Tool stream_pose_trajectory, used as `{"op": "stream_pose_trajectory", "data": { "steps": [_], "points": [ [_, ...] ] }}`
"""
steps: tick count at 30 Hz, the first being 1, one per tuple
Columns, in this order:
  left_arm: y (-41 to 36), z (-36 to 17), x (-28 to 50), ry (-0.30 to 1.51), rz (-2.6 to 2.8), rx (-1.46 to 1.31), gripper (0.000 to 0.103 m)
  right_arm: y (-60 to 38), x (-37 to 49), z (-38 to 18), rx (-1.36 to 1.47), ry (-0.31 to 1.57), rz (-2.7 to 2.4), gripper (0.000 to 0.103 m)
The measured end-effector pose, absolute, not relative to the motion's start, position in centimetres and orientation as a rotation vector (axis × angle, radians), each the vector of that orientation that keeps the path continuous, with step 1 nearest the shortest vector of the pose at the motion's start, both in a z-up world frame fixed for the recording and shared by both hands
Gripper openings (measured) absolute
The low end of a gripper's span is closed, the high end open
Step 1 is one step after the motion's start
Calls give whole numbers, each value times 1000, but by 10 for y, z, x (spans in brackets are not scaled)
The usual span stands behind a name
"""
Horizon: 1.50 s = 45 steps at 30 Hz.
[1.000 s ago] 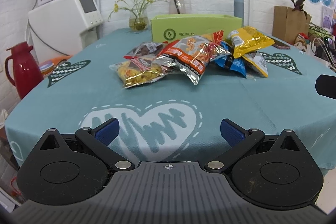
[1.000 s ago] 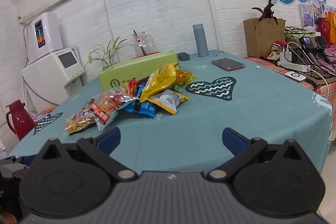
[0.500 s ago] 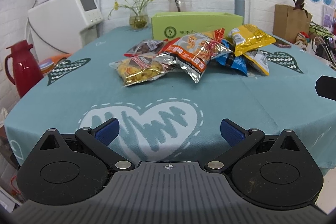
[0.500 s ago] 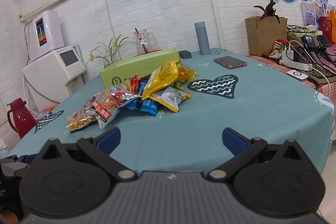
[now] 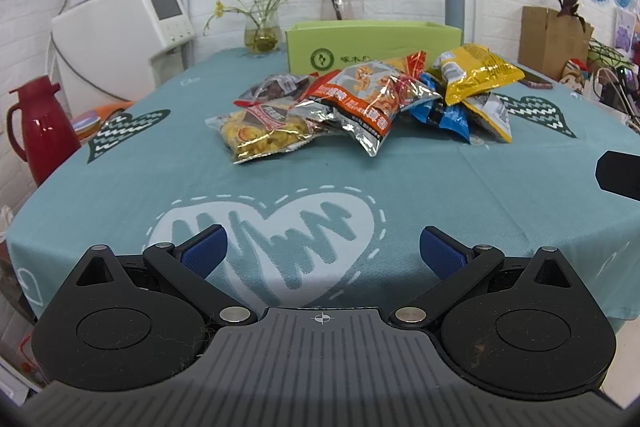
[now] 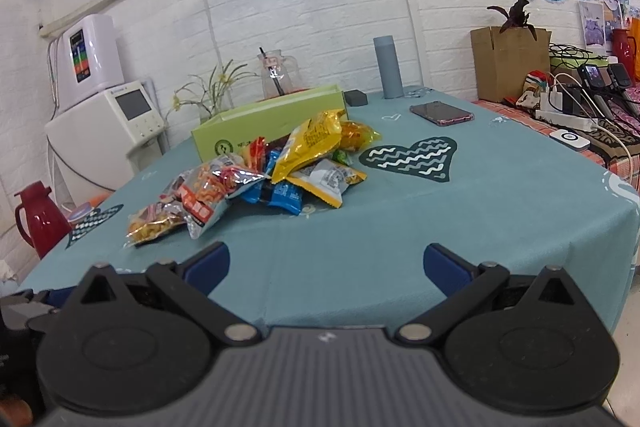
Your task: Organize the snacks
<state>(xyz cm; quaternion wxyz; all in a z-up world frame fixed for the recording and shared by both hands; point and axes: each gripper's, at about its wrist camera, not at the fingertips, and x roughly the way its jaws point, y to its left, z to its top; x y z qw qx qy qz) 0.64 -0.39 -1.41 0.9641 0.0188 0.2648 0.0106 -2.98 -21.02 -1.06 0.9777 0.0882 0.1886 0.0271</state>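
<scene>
snack packets (image 5: 360, 99) heaped mid-table (image 5: 500, 187), just before the box (image 5: 372, 41)

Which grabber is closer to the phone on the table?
Right. The right gripper faces the phone across open tablecloth; the left gripper sits further left, behind the snack pile.

The light-green cardboard box (image 5: 374, 43) behind the snack bags carries a round green logo and Chinese characters, too blurred to read; the bags' print is likewise illegible.
</scene>
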Motion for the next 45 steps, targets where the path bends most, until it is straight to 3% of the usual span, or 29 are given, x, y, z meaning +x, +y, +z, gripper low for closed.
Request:
{"op": "stream_pose_trajectory", "data": {
  "steps": [23,27,34,45],
  "points": [
    [3,-22,15,568,32,17,92,-209,-24,-18,187,401,72,103],
    [3,-24,33,593,30,-10,93,-206,-3,-24,190,352,82,103],
    [3,-9,57,598,13,-16,92,-207,61,-43,113,472,58,103],
    [9,25,125,669,-124,-101,91,-204,79,-50,-74,491,143,102]
  ]
}}
